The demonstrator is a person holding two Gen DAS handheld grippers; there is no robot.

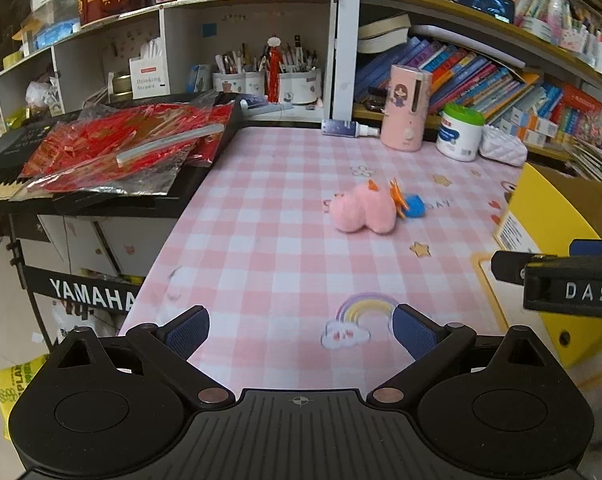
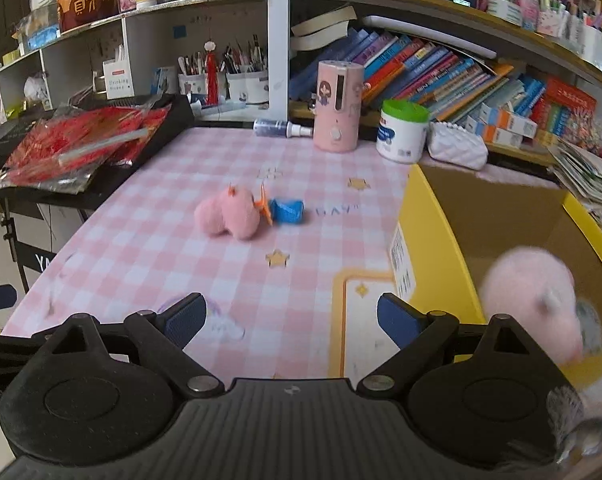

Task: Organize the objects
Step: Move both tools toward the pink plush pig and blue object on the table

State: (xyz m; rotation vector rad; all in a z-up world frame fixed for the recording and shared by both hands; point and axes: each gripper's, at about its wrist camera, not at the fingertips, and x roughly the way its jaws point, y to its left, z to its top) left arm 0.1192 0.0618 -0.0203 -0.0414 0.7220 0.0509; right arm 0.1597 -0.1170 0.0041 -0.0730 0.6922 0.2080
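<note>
A pink plush toy (image 1: 363, 210) with an orange and blue piece (image 1: 411, 205) beside it lies on the pink checked tablecloth (image 1: 261, 240); it also shows in the right wrist view (image 2: 231, 214). A yellow cardboard box (image 1: 541, 224) stands at the right (image 2: 433, 248). A second pink plush (image 2: 529, 296), blurred, is inside the box. My left gripper (image 1: 301, 330) is open and empty, low over the near table. My right gripper (image 2: 291, 316) is open and empty beside the box's left wall; it shows in the left wrist view (image 1: 557, 276).
A Yamaha keyboard (image 1: 81, 300) with red foil packets (image 1: 113, 148) is at the left. A pink dispenser (image 1: 407, 108), white tub (image 1: 459, 132), spray bottle (image 1: 349, 127) and white pouch (image 1: 503, 146) line the back. Bookshelves stand behind.
</note>
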